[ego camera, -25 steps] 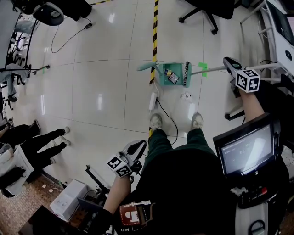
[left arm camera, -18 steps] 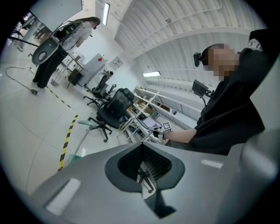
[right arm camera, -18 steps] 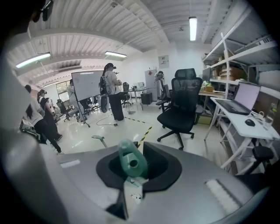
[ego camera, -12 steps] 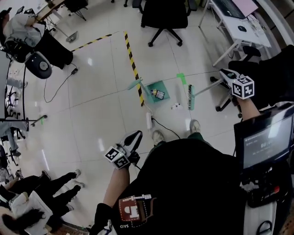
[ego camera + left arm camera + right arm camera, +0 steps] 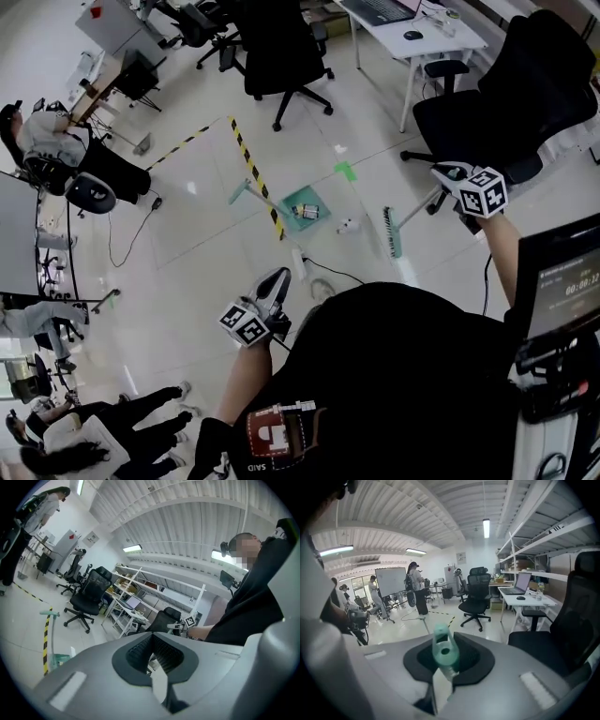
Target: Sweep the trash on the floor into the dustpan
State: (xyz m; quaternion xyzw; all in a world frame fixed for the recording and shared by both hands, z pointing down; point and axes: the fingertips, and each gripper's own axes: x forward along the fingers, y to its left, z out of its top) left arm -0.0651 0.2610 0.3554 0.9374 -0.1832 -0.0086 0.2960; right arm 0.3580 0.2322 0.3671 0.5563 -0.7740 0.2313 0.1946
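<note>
A green dustpan [image 5: 302, 206] stands on the floor ahead, its long handle [image 5: 246, 190] leaning left, with a dark packet of trash [image 5: 307, 213] inside. A white crumpled scrap [image 5: 347, 226] lies on the floor just right of it. The green broom head [image 5: 389, 232] rests on the floor further right, apart from the scrap. My right gripper [image 5: 442, 172] is shut on the broom's handle, whose green end [image 5: 442, 645] shows between the jaws. My left gripper [image 5: 277, 279] hangs near my waist, shut and empty [image 5: 154, 657]. The left gripper view shows the dustpan handle [image 5: 48, 615] at far left.
Yellow-black floor tape [image 5: 251, 171] runs past the dustpan. A white power strip [image 5: 298, 263] and cable lie near my feet. Black office chairs [image 5: 281, 52] [image 5: 511, 103] and a white desk [image 5: 412, 30] stand beyond. People stand at the left [image 5: 141, 427]. A screen [image 5: 562, 286] hangs at my right.
The broom head has moved right, out of the dustpan's mouth to the floor beyond the white scrap. The view has lifted toward the room. The left gripper stayed by my waist.
</note>
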